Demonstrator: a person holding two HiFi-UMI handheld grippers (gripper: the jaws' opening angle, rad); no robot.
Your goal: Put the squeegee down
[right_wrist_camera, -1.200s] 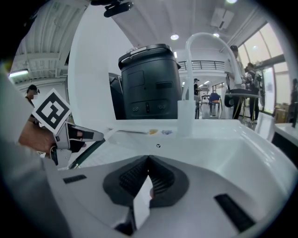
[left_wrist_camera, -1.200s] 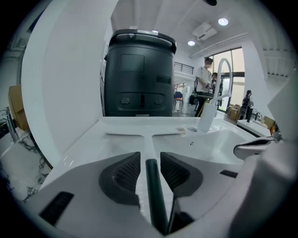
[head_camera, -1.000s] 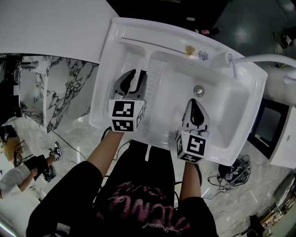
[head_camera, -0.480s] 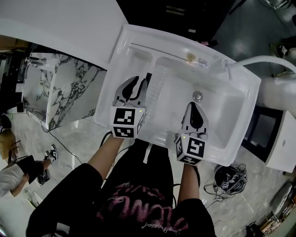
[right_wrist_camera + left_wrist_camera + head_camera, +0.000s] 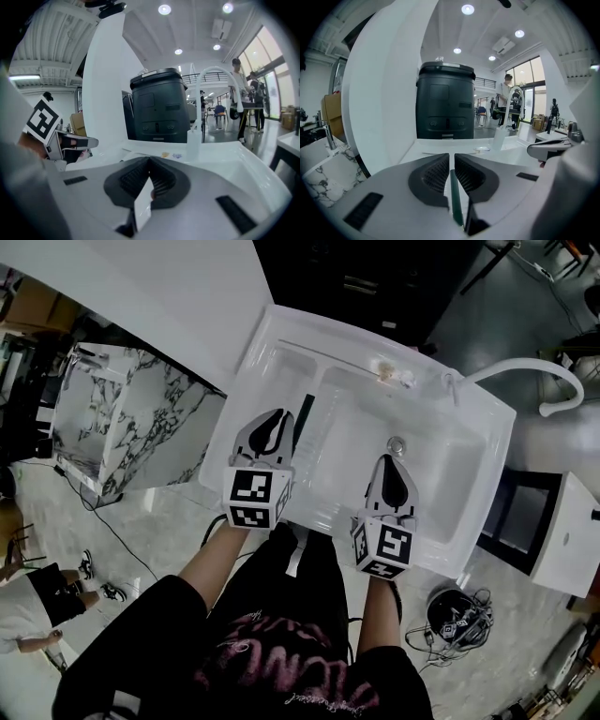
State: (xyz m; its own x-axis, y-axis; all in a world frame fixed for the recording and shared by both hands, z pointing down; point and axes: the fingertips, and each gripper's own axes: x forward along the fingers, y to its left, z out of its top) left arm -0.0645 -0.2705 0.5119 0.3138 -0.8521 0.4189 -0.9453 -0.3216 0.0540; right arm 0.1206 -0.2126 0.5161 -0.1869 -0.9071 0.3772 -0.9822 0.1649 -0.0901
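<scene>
Squeegee (image 5: 305, 424) on sink (image 5: 487, 432); left claw (image 5: 452, 157) empty, just closing, narrow gap.

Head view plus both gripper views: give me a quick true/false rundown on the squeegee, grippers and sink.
1. The squeegee lies in the sink. True.
2. The left gripper holds the squeegee. False: nothing is between its fingers, which have just been closing to a narrow gap. The squeegee lies beside it.
3. The right gripper has its fingers wide apart. False: they are together and empty.
4. A white faucet stands at the sink's far right corner. True.
</scene>
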